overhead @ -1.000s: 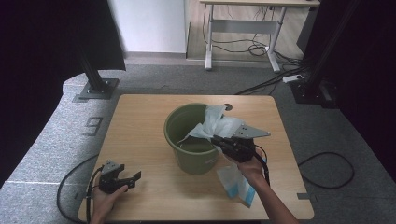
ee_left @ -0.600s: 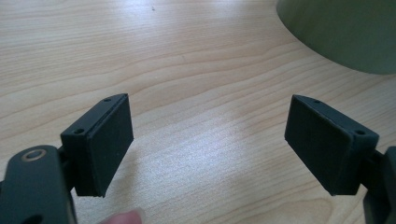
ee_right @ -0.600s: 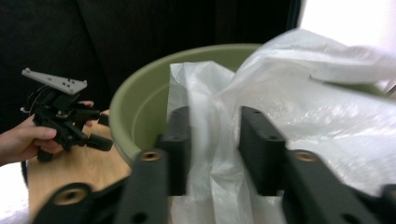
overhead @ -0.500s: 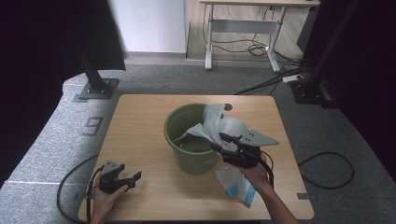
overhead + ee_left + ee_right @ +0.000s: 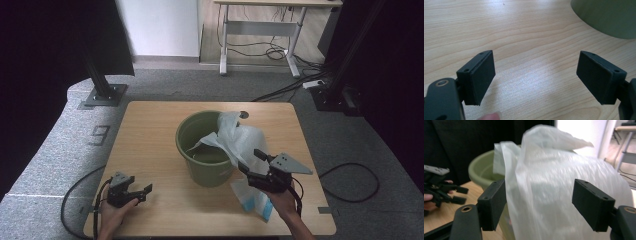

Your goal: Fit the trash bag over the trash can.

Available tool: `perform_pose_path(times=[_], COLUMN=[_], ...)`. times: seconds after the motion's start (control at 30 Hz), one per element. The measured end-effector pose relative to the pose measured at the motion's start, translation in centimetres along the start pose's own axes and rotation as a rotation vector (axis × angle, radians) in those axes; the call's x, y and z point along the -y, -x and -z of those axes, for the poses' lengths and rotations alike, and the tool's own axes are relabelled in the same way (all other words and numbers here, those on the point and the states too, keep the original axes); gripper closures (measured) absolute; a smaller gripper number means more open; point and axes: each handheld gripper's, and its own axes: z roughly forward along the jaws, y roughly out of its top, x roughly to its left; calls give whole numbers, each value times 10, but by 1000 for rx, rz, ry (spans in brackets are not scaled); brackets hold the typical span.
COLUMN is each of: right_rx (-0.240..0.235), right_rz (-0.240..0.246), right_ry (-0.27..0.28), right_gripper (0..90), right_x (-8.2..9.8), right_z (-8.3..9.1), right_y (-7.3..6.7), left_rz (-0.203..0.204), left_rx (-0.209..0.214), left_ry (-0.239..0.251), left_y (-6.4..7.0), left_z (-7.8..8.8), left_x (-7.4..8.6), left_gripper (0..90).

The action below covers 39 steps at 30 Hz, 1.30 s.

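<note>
A green bucket point(image 5: 205, 150) stands mid-table with a thin white plastic bag point(image 5: 240, 140) draped over its right rim. My right gripper point(image 5: 251, 162) sits just right of the bucket, pointing at the bag. In the right gripper view its jaws point(image 5: 541, 205) have just been opening and stand wide; the bag point(image 5: 554, 182) hangs between them, untouched by the pads, with the bucket's rim point(image 5: 480, 171) behind. My left gripper point(image 5: 142, 191) rests low at the table's front left, open over bare wood point(image 5: 535, 77), and the bucket's wall point(image 5: 606, 17) lies beyond it.
A flat blue-and-white packet point(image 5: 255, 200) lies on the table point(image 5: 150, 130) under my right hand. A cable hole point(image 5: 243, 114) sits behind the bucket. Black stand bases point(image 5: 102, 95) point(image 5: 332, 97) flank the table's far corners. Cables trail off both front corners.
My right gripper has drawn back from the bucket, to the right and toward the near edge. Its jaws have opened and let go of the bag. The left gripper has stayed put.
</note>
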Motion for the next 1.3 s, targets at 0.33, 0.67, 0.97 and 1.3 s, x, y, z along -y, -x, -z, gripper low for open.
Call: perform_pose_path(times=[0.33,0.67,0.97,1.3], right_rx=[93,135,152,182], right_rz=[52,5,13,66], right_ry=[-39,-116,-114,-57], right_gripper=[248,283,766,867], right_x=[33,61,64,35], right_z=[8,-5,-2,15], right_y=[-10,0,18,33], left_rz=[-4,-8,-27,-92], left_rx=[27,21,16,32], left_ry=[25,47,49,93], left_y=[11,17,24,50], left_z=[1,3,6,17], left_x=[-7,-11,-16,-38], left_gripper=[149,148,148,156])
